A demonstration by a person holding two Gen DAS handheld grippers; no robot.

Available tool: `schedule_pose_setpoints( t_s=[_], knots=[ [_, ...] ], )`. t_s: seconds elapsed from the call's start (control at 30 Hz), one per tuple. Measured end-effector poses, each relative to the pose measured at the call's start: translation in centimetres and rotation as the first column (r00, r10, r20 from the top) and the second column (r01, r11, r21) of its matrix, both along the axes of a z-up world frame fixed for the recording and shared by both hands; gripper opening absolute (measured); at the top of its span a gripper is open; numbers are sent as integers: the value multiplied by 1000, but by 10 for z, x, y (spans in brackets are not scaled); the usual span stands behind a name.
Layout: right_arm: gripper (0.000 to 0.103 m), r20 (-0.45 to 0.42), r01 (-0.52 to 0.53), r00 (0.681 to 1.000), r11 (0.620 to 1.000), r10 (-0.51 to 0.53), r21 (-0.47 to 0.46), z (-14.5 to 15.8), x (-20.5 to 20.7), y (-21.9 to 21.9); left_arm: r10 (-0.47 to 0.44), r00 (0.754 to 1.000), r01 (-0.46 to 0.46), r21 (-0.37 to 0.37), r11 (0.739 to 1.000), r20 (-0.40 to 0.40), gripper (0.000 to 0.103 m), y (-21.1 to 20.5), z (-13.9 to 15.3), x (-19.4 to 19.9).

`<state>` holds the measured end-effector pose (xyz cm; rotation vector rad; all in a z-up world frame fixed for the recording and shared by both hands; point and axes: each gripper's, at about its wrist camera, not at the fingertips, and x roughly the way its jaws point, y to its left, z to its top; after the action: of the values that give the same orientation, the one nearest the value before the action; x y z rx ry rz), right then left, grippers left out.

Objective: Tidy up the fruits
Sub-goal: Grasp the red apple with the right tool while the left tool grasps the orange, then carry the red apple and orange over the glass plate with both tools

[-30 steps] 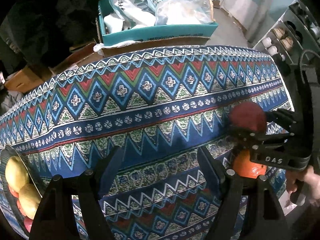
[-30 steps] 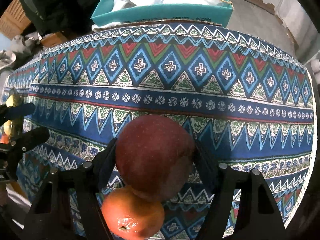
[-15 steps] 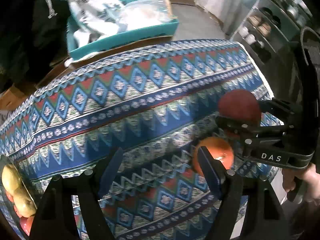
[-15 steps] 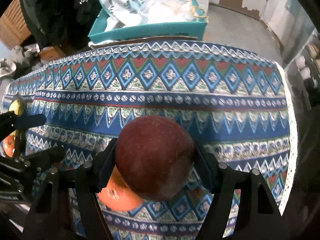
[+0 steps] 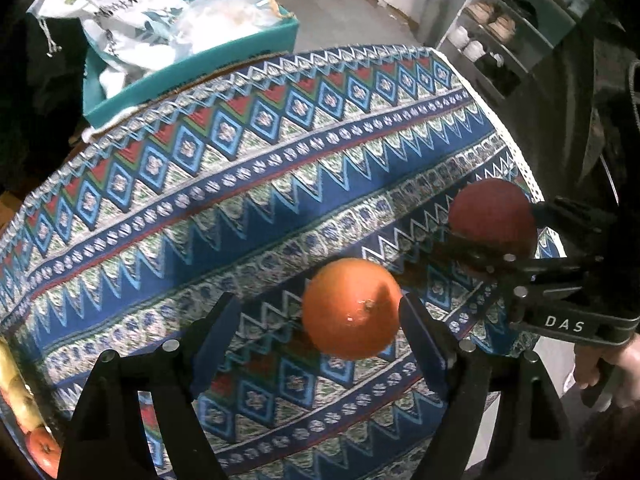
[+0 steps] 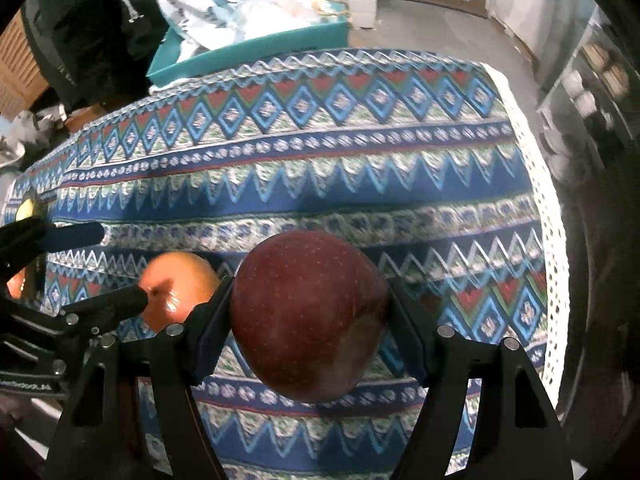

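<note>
A patterned tablecloth [image 5: 248,184] covers the counter. Above its near right part, the right tongs [image 6: 308,312] are clamped on a red apple [image 6: 308,316]. The left tongs [image 5: 320,328] stand apart around an orange [image 5: 351,309] lying on the cloth, right finger [image 5: 420,332] just beside it.

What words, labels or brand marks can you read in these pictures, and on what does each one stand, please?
"DAS": white letters on the black body of the right gripper, which is shut on the red apple.
Print on the white bag in the teal box: too blurred to read.
Strip of text on the left gripper body: too small to read.
</note>
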<state>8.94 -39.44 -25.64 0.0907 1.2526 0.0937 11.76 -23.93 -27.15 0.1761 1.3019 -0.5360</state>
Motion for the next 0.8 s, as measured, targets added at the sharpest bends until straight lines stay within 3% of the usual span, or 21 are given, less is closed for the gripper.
schedule_pose_setpoints(
  t_s=[0.67, 0.73, 0.8],
  knots=[
    [73, -22, 53, 998, 998, -52, 30, -16, -22, -26, 15, 996, -12, 30, 999, -90, 82, -34, -55, -4],
    [73, -25, 51, 998, 998, -51, 31, -17, -21, -26, 15, 997, -13, 28, 1000, -81, 71, -35, -55, -5],
    [73, -29, 49, 998, 998, -48, 31, -19, -21, -25, -1, 997, 3, 29, 1000, -73, 70, -38, -55, -6]
  ],
)
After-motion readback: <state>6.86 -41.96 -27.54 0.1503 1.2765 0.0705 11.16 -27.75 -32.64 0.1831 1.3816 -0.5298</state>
